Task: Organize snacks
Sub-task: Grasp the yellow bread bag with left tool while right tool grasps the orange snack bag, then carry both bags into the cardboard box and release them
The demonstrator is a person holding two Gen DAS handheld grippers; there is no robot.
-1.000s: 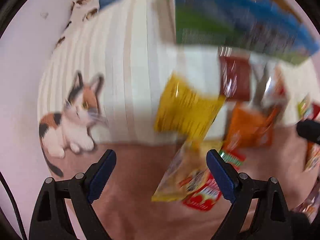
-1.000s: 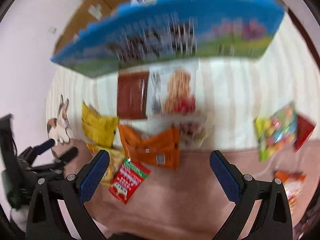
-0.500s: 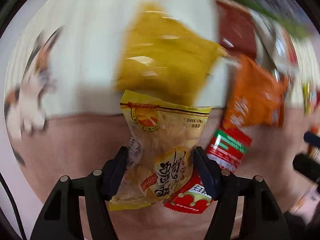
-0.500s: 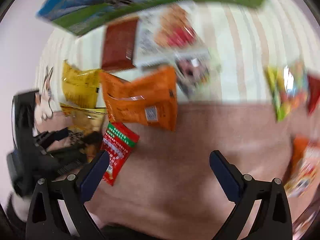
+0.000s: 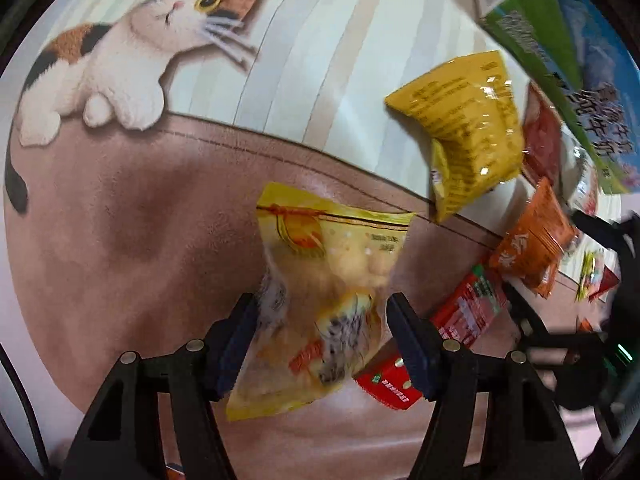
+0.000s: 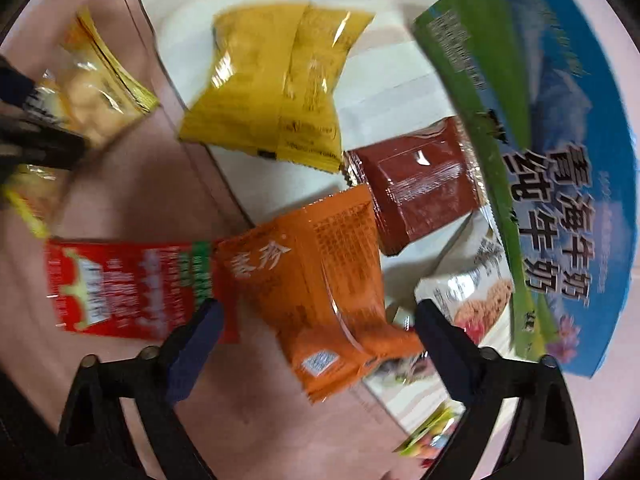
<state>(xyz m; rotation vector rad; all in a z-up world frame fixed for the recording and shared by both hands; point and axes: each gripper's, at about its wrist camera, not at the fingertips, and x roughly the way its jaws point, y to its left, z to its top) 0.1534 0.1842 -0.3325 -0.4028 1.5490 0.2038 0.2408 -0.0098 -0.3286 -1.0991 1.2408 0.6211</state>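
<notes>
Left wrist view: the left gripper (image 5: 320, 330) points down at a brown mat (image 5: 120, 240), and its two dark-blue pads are clamped on the sides of a clear yellow snack bag (image 5: 324, 292), which fills the gap between them. The bag shows pale puffed pieces through its film, an orange-red emblem near its crimped top edge and dark characters lower down, blurred. Just right of it lies a red packet with a green band (image 5: 448, 332), partly tucked under the right pad. Farther out are an orange packet (image 5: 528, 248), an opaque yellow packet (image 5: 468, 128) lying on the striped cream part of the mat, and a cartoon calico cat (image 5: 132, 48) printed at the upper left. In the right wrist view, the right gripper (image 6: 316, 336) has its jaws closing, with the orange packet (image 6: 320, 280) lying between them; the pads do not press it. Beyond it sit a dark red-brown packet (image 6: 420, 184) and a blue-and-green milk carton box (image 6: 552, 152).
</notes>
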